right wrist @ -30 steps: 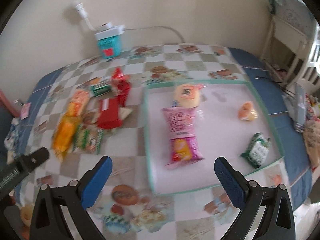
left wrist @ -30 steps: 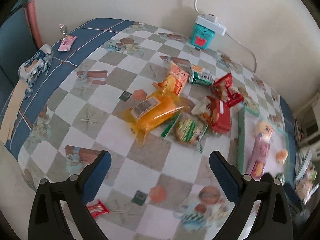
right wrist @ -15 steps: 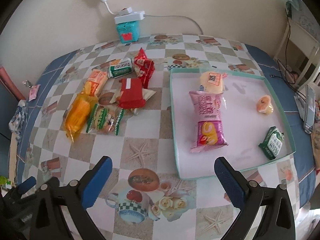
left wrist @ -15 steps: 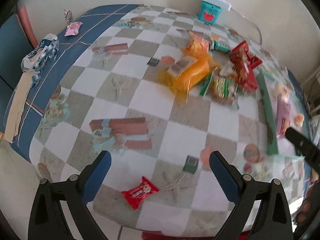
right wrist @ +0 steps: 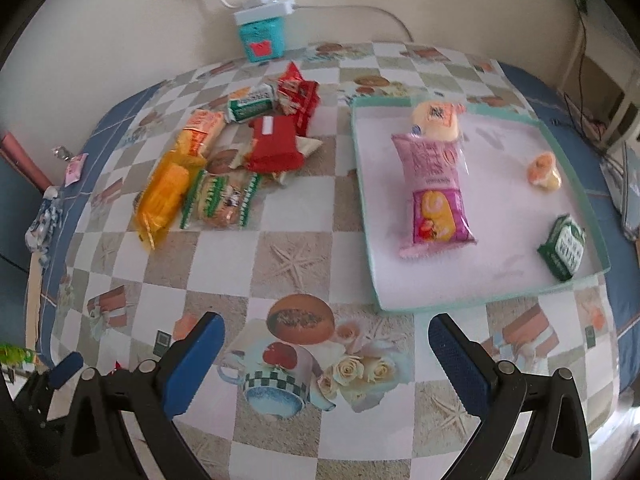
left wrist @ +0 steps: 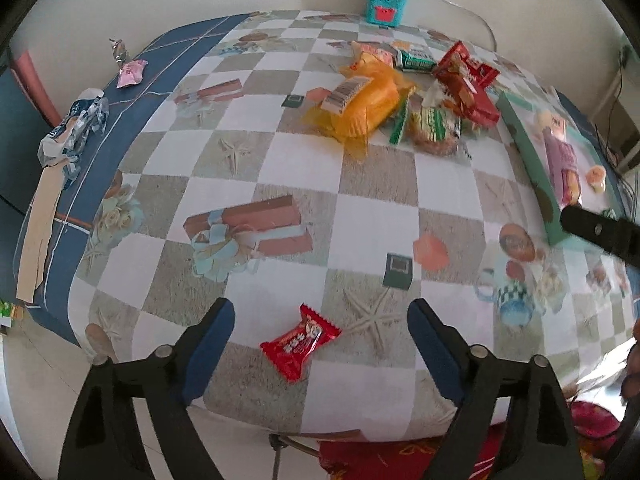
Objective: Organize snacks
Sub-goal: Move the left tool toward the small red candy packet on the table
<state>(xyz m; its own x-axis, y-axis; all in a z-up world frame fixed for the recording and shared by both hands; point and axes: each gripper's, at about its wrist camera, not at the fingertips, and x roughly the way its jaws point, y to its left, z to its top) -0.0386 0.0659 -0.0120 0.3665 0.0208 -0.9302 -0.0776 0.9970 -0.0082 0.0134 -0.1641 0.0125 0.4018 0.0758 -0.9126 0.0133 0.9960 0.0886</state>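
Observation:
My left gripper is open and empty, its jaws either side of a small red candy packet near the table's front edge. My right gripper is open and empty over the front of the table, below a green-rimmed tray. The tray holds a pink snack bag, a yellow bun, an orange jelly cup and a green packet. A pile of snacks lies left of the tray: an orange bag, a red packet and a green-striped biscuit pack. The pile also shows in the left wrist view.
A teal box with a white power strip stands at the wall. A pink candy and a crumpled wrapper lie on the blue left border of the tablecloth. The right gripper's finger shows at the right of the left wrist view.
My left gripper has pulled back and down to the front edge, bringing the red candy packet between its jaws. My right gripper has also drawn back toward the front of the table.

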